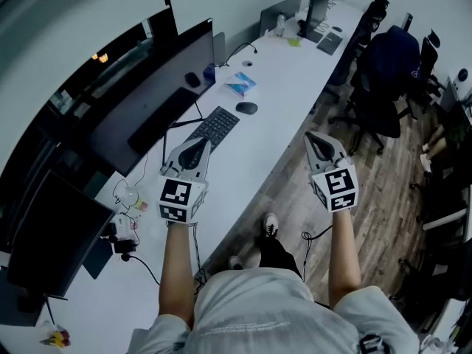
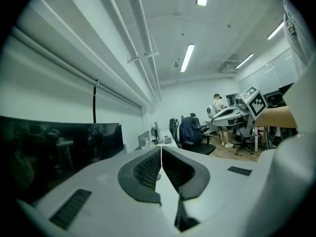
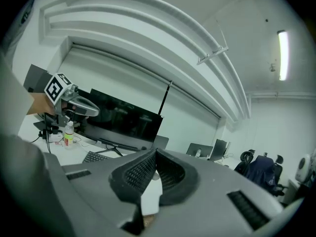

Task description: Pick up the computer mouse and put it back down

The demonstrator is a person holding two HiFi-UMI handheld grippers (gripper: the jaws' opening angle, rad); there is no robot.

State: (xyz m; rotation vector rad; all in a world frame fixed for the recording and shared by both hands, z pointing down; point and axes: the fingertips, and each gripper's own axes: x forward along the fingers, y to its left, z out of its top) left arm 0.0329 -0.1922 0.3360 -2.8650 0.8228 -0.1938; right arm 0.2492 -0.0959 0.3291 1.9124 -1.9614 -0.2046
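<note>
The dark computer mouse (image 1: 246,108) lies on the long white desk (image 1: 287,80), just right of a black keyboard (image 1: 214,126). My left gripper (image 1: 199,146) hovers over the desk's near part, short of the keyboard; its jaws are shut with nothing between them, meeting at the tips (image 2: 161,149). My right gripper (image 1: 313,137) hangs beyond the desk's edge over the wooden floor, also shut and empty (image 3: 155,154). Both point upward and level, so neither gripper view shows the mouse. Each gripper view catches the other gripper: right gripper (image 2: 237,113), left gripper (image 3: 74,105).
Large dark monitors (image 1: 158,94) line the desk's left side. A blue box (image 1: 240,84) and a second dark mouse (image 1: 192,80) lie past the keyboard. Cables and small items (image 1: 125,198) sit near my left arm. Office chairs (image 1: 383,72) stand at the right.
</note>
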